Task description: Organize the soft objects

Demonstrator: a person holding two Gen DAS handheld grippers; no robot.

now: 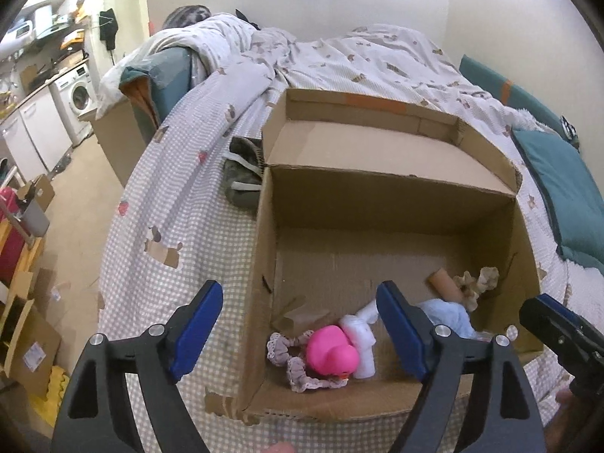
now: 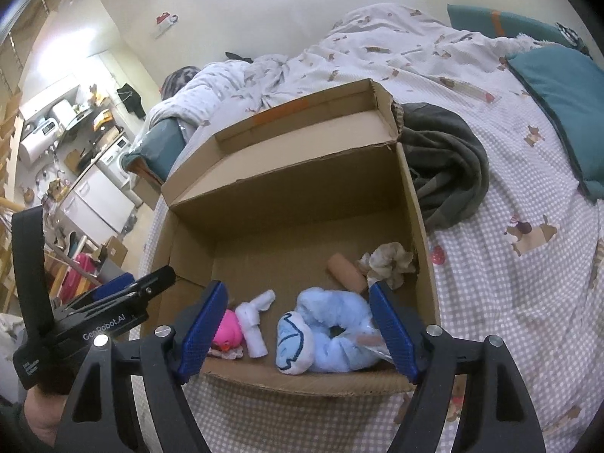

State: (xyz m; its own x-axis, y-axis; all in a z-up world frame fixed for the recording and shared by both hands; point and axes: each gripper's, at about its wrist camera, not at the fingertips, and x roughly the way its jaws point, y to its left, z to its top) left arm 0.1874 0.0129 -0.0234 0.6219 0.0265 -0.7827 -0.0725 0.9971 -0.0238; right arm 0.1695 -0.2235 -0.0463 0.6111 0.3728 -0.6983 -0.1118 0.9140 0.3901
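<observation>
An open cardboard box (image 1: 392, 196) (image 2: 287, 185) sits on the bed. Inside near its front lie a pink rubber duck (image 1: 332, 355) (image 2: 226, 334), a frilly scrunchie (image 1: 298, 373), a white rolled cloth (image 1: 362, 343) (image 2: 253, 324), a light blue plush (image 2: 324, 336) (image 1: 449, 315), a tan tube (image 1: 447, 285) (image 2: 347, 271) and a beige scrunchie (image 1: 477, 283) (image 2: 389, 260). My left gripper (image 1: 298, 334) is open and empty above the box's front left corner. My right gripper (image 2: 298, 330) is open and empty above the blue plush; it shows at the right edge of the left wrist view (image 1: 558, 332).
A dark grey garment (image 2: 445, 166) (image 1: 241, 177) lies on the checked bedsheet (image 2: 509, 302) behind the box. A rumpled duvet (image 1: 339, 60) and teal pillows (image 2: 566, 105) lie further back. Cardboard boxes and a washing machine (image 1: 81, 94) stand on the floor to the left.
</observation>
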